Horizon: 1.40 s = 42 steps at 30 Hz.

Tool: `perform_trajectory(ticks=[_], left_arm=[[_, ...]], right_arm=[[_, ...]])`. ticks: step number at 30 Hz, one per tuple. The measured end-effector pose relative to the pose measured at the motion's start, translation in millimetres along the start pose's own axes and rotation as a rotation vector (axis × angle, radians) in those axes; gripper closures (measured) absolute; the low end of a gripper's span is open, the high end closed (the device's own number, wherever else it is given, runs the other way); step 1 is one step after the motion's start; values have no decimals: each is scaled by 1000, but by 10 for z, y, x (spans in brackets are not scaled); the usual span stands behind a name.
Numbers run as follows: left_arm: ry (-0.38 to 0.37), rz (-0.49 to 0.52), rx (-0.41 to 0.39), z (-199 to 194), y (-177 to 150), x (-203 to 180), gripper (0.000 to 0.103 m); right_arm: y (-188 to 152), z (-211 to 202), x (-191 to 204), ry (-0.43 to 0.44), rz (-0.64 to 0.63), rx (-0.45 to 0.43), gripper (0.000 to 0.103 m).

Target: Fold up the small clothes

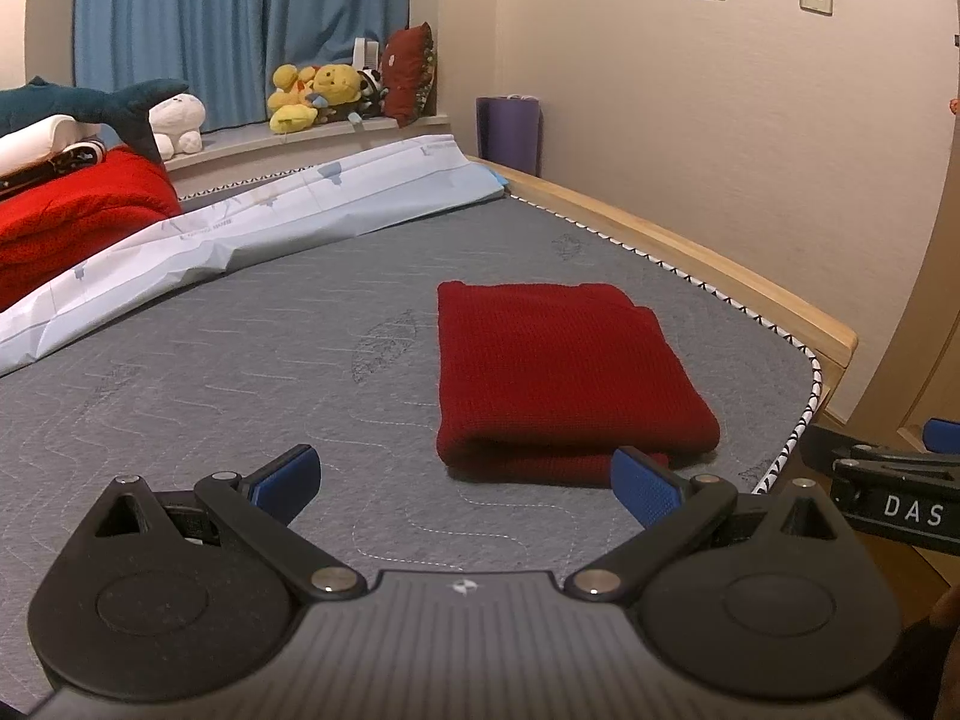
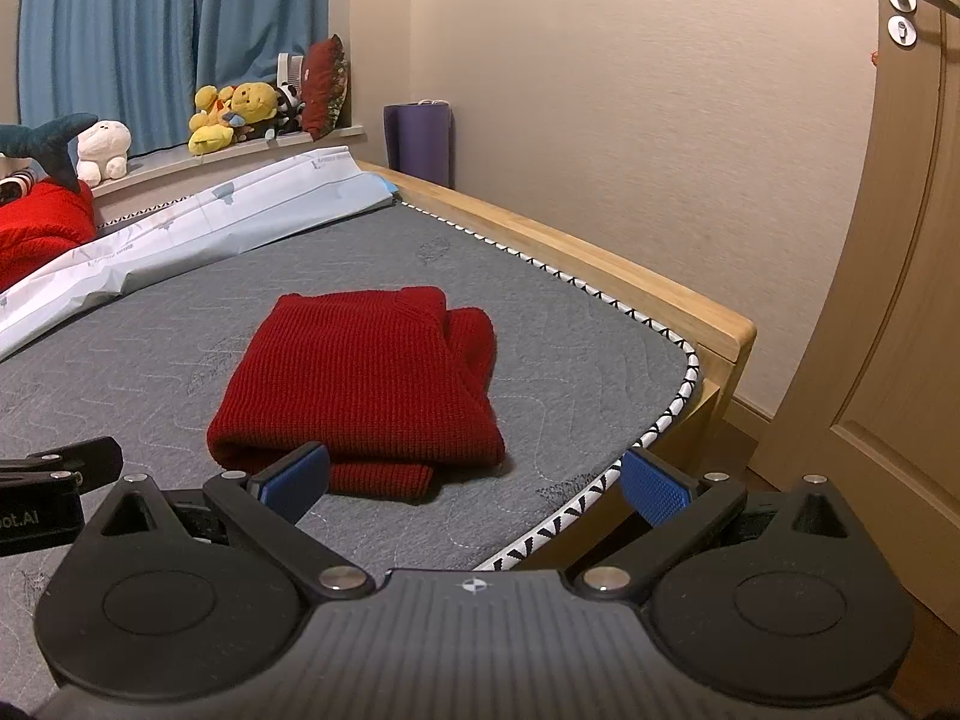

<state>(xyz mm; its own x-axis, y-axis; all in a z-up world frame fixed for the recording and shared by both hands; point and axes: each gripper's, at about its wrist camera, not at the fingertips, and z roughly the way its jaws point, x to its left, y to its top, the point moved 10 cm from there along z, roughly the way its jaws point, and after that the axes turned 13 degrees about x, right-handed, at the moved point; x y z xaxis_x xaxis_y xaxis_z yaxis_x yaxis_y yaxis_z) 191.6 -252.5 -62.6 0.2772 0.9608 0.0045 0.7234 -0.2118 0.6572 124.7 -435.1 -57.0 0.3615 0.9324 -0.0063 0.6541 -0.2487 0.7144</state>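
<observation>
Where folded: red knit sweater [image 1: 558, 372] [image 2: 366, 384], lying flat as a compact rectangle on grey quilted mattress [image 1: 240, 372] [image 2: 540, 324], near the corner by the wooden bed frame [image 1: 690, 252] [image 2: 600, 264]. Left gripper [image 1: 465, 483]: blue-padded fingers spread wide, holding nothing, just short of the sweater's near edge. Right gripper [image 2: 474, 480]: likewise spread wide, empty, over the mattress edge, apart from the sweater. Beyond: pale printed sheet [image 1: 210, 234], red blanket [image 1: 66, 210], plush toys [image 1: 318, 93], blue curtain [image 1: 240, 18].

A home bedroom is showing here: a wooden-framed bed [image 2: 600, 276] with a grey quilted mattress [image 1: 240, 360], blue curtains [image 1: 240, 18] hanging at the window, plush toys [image 1: 318, 93] sitting along the sill, and a door [image 2: 900, 300] standing nearby.
</observation>
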Motion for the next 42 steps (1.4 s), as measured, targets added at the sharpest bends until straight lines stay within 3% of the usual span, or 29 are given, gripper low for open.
perform_trajectory(ticks=[42], left_arm=[[-23,15,-8,-26,14,31,0]], right_arm=[[8,1,-7,2,-11,-3,1]])
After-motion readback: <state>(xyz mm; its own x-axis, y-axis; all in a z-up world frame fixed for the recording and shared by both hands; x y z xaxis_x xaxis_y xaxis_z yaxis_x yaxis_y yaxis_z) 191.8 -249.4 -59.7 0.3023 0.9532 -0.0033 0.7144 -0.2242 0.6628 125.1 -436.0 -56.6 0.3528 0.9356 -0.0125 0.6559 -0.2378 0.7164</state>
